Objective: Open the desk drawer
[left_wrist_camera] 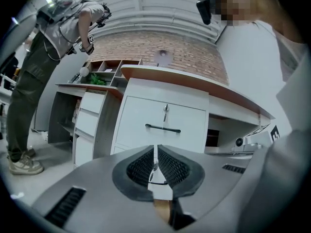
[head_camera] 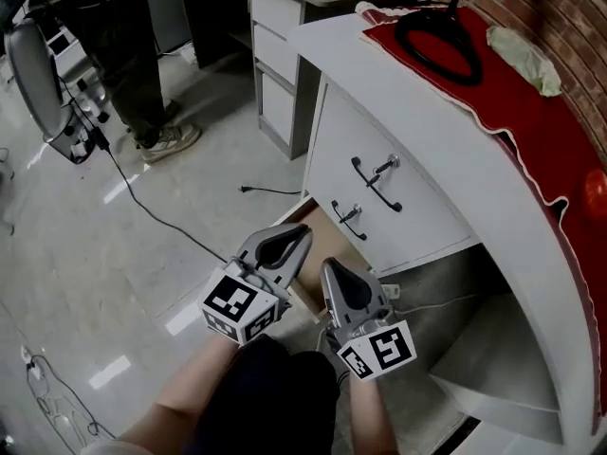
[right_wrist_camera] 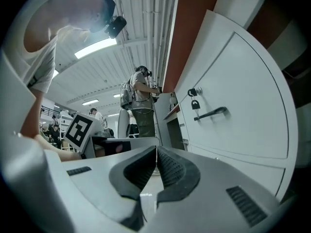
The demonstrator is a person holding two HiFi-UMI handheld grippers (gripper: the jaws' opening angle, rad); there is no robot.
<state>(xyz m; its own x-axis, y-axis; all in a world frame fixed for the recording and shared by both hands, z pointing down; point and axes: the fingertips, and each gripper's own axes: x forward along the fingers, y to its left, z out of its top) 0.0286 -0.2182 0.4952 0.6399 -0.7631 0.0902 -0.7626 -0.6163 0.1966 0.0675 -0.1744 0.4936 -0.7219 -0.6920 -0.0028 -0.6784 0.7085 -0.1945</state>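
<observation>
white drawer (head_camera: 429,207), black handle (head_camera: 376,187), red cloth (head_camera: 517,98)

The white desk (head_camera: 372,60) carries a red mat (head_camera: 512,121) bearing a black ring-shaped base (head_camera: 467,70) and a pale cloth (head_camera: 522,57).

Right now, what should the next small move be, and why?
Probably open the jaws of the left gripper: they are together with nothing between them, and the lower drawer handle lies ahead, untouched, so closed jaws cannot take it.
</observation>
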